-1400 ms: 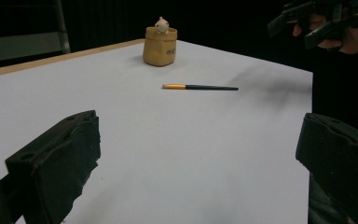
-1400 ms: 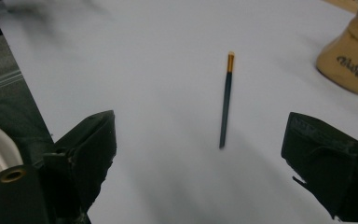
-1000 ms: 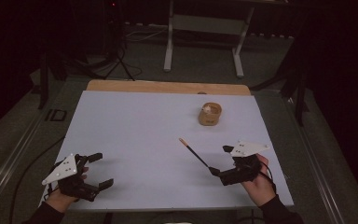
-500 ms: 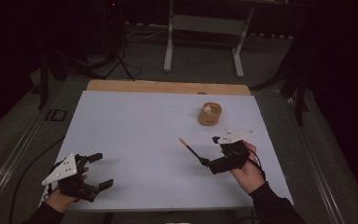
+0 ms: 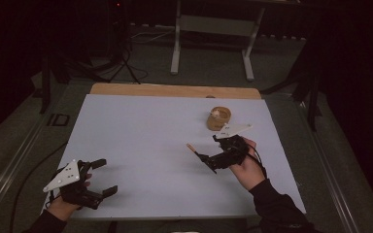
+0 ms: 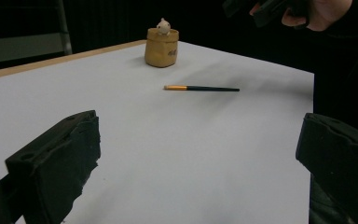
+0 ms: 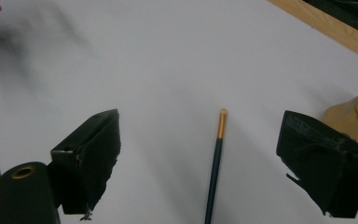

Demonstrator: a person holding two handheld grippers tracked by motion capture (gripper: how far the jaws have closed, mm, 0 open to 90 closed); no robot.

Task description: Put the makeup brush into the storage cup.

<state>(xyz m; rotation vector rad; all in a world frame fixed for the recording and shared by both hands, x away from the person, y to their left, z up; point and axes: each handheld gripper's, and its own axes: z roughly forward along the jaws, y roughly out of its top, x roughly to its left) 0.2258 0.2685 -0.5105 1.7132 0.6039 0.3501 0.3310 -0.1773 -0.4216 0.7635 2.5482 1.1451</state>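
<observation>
A thin brush (image 5: 193, 148) with a dark handle and a gold ferrule lies on the white table (image 5: 136, 126). My right gripper (image 5: 211, 152) hovers open over its handle end. In the right gripper view the brush (image 7: 216, 161) runs up between the two spread jaws, touching neither. A tan pot (image 5: 218, 118) with a small white figure on top stands just beyond. My left gripper (image 5: 105, 176) rests open near the front left edge with nothing between its fingers. From the left gripper view I see the brush (image 6: 200, 87) and the pot (image 6: 161, 46) farther off.
A wooden strip (image 5: 175, 90) borders the table's far edge. Behind it stand a metal frame (image 5: 211, 29) and a dark stand with cables on the floor. The person's right hand (image 6: 317, 9) shows at the top right of the left gripper view.
My right gripper has moved left and away from the person, from beside the brush's handle end to over it. The left gripper and the brush have not moved.
</observation>
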